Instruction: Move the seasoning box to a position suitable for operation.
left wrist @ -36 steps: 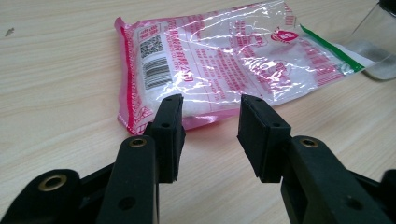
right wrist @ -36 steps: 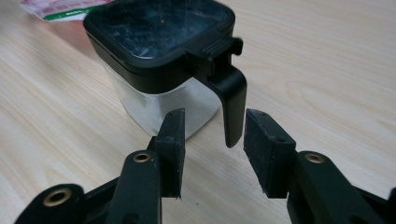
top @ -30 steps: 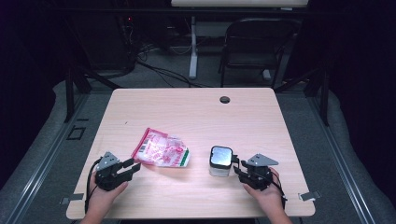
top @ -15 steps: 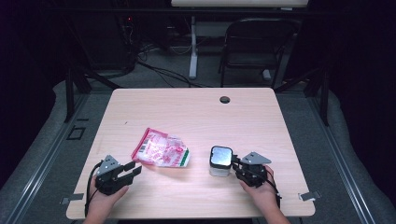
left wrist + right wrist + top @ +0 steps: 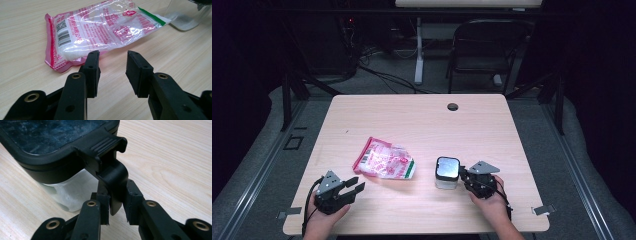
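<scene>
On the pale wooden tabletop (image 5: 422,125), the right gripper (image 5: 116,206) has just been closing its jaws, which now pinch the black latch tab (image 5: 112,182) of a clear square container with a black lid (image 5: 447,172) standing near the front right. The left gripper (image 5: 111,70) rests open, nothing between its jaws, just short of a pink-and-clear plastic bag of white grains (image 5: 100,27) lying flat at centre.

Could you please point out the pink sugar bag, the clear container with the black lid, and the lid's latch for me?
pink sugar bag (image 5: 100,30): left gripper view, middle of its printed face.
clear container (image 5: 447,169): high view, centre of its lid.
lid's latch (image 5: 112,175): right gripper view, the hanging black tab.
</scene>
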The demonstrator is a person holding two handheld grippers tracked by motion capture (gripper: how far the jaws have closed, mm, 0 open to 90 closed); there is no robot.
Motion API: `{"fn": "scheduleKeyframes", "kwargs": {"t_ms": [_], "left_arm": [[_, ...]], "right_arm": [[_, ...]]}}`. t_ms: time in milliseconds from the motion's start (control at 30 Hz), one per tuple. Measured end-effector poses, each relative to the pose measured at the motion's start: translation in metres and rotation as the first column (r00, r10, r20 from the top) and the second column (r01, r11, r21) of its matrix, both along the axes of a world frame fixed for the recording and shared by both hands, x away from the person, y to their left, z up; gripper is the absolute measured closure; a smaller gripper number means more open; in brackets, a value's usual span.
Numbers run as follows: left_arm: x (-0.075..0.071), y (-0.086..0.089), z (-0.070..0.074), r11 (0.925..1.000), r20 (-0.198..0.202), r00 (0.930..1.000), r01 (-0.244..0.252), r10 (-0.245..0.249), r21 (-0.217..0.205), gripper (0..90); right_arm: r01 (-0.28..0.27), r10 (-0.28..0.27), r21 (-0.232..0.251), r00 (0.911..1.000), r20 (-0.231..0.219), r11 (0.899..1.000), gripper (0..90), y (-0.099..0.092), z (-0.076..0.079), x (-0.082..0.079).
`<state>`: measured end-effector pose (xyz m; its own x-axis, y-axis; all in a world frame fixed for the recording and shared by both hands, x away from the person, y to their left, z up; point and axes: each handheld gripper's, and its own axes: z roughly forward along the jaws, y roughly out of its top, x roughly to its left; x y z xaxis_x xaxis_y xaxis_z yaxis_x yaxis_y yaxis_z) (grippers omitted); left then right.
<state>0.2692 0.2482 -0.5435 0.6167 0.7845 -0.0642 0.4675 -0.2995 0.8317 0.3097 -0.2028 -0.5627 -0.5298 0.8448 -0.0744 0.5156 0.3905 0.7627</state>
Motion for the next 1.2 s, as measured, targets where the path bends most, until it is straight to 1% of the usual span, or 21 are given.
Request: {"fn": "scheduleKeyframes", "kwargs": {"t_ms": [33, 100, 200, 267, 367, 667, 767, 800, 833, 1000, 1067, 1200], "left_arm": [[-0.001, 0.0, 0.0, 1.0, 0.0, 1.0, -0.002, 0.002, -0.005, 62.8], [-0.003, 0.0, 0.0, 0.9999, -0.002, 1.0, 0.0, 0.0, -0.012, 62.8], [-0.004, -0.001, 0.0, 1.0, 0.0, 1.0, 0.004, -0.004, -0.006, 62.8], [-0.004, -0.002, 0.0, 1.0, -0.001, 1.0, 0.005, -0.005, -0.008, 62.8], [-0.004, -0.003, -0.001, 1.0, 0.0, 1.0, 0.009, -0.009, 0.002, 62.8], [-0.007, -0.003, 0.002, 1.0, 0.007, 1.0, 0.006, -0.006, -0.002, 62.8], [-0.007, -0.003, 0.002, 1.0, 0.012, 0.9999, 0.007, -0.007, -0.004, 62.8], [-0.007, -0.003, 0.002, 1.0, 0.012, 0.9999, 0.007, -0.007, -0.004, 62.8], [-0.008, -0.004, 0.002, 1.0, 0.01, 0.9999, 0.009, -0.009, -0.002, 62.8], [-0.009, -0.005, 0.003, 0.9999, 0.016, 0.9998, 0.012, -0.012, -0.002, 62.8], [-0.01, -0.005, 0.004, 0.9999, 0.022, 0.9996, 0.017, -0.017, 0.002, 62.8], [-0.01, -0.006, 0.004, 0.9998, 0.023, 0.9996, 0.018, -0.018, 0.001, 62.9]], "right_arm": [[-0.006, 0.006, 0.009, 1.0, 0.006, 1.0, 76.8, 0.002, -0.001, 0.0], [-0.015, 0.015, 0.0, 0.9999, 0.001, 1.0, 76.8, 0.002, 0.0, 0.001], [-0.025, 0.025, 0.012, 0.9997, 0.003, 1.0, 76.9, 0.003, 0.0, 0.002], [-0.029, 0.029, 0.007, 0.9996, 0.002, 1.0, 76.9, 0.003, 0.0, 0.002], [-0.041, 0.041, 0.003, 0.9992, 0.0, 0.999, 76.9, 0.003, 0.0, 0.003], [-0.069, 0.069, -0.002, 0.9976, 0.001, 0.998, 76.9, 0.008, 0.0, 0.001], [-0.099, 0.099, -0.001, 0.9951, 0.005, 0.995, 77.0, 0.011, 0.0, 0.0], [-0.099, 0.099, -0.001, 0.9951, 0.005, 0.995, 77.0, 0.011, 0.0, 0.0], [-0.115, 0.115, -0.007, 0.9933, 0.006, 0.993, 77.2, 0.013, 0.0, -0.001], [-0.132, 0.132, -0.008, 0.9912, 0.006, 0.991, 77.2, 0.017, 0.0, -0.003], [-0.152, 0.152, -0.014, 0.9884, 0.003, 0.988, 77.2, 0.018, 0.0, -0.004], [-0.171, 0.171, -0.008, 0.9853, 0.008, 0.985, 77.2, 0.02, 0.0, -0.005]]}}
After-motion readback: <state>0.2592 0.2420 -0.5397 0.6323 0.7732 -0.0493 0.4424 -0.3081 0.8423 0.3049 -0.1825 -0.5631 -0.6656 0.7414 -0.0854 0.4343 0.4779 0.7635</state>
